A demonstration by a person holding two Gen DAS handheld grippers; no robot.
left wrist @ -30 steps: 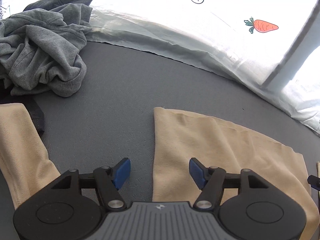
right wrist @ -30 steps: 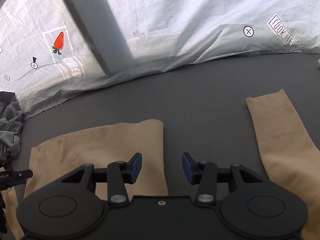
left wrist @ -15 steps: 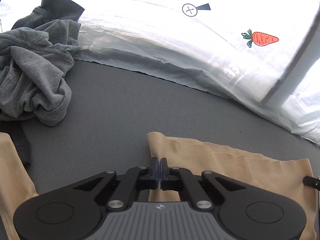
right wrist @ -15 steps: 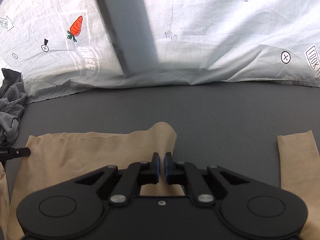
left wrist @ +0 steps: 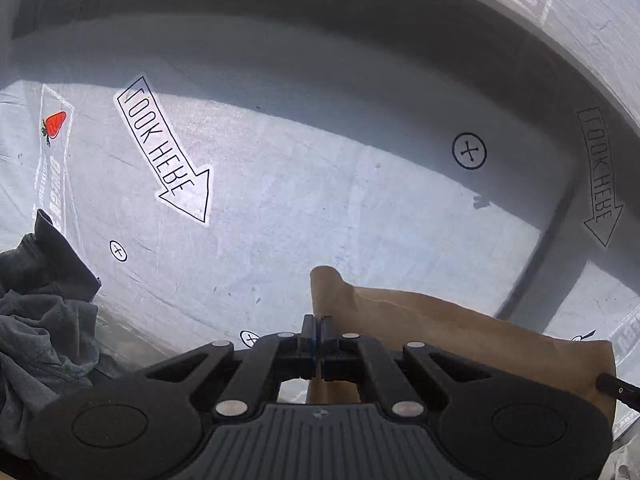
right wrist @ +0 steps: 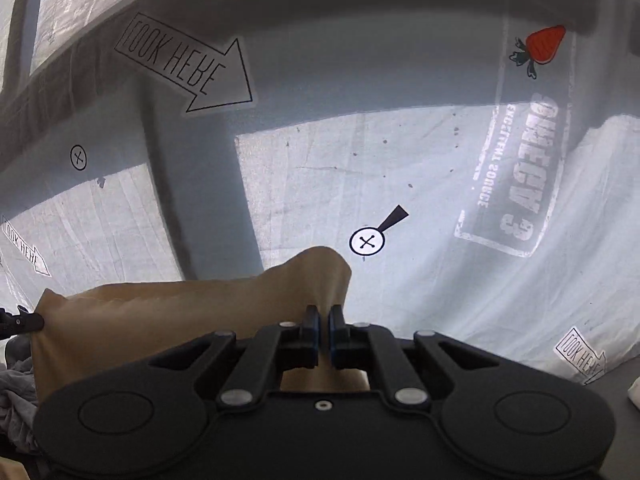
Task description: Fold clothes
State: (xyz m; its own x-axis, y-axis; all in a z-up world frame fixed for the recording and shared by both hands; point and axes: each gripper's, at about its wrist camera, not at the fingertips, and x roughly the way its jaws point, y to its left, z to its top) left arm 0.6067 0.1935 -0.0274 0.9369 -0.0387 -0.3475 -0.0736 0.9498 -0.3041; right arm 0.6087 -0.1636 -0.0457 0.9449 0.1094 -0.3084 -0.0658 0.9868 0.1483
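A tan garment (left wrist: 460, 332) hangs lifted between my two grippers, in front of the white printed sheet. My left gripper (left wrist: 316, 334) is shut on its left top corner, which pokes up above the fingertips. My right gripper (right wrist: 323, 330) is shut on the opposite corner of the tan garment (right wrist: 180, 316). The other gripper's tip shows at the far edge of the cloth in each view: the right one (left wrist: 618, 390) and the left one (right wrist: 18, 322). The lower part of the garment is hidden behind the grippers.
A crumpled grey garment pile (left wrist: 44, 320) lies at the left, also at the lower left of the right wrist view (right wrist: 14, 392). The white backdrop sheet (left wrist: 320, 200) with arrows and cross marks fills both views. A strip of dark table (right wrist: 616, 392) shows at lower right.
Both grippers closed on the tan garment's top corners on the table, then lifted it. The views now tilt up at the backdrop sheet and the cloth hangs between the grippers.
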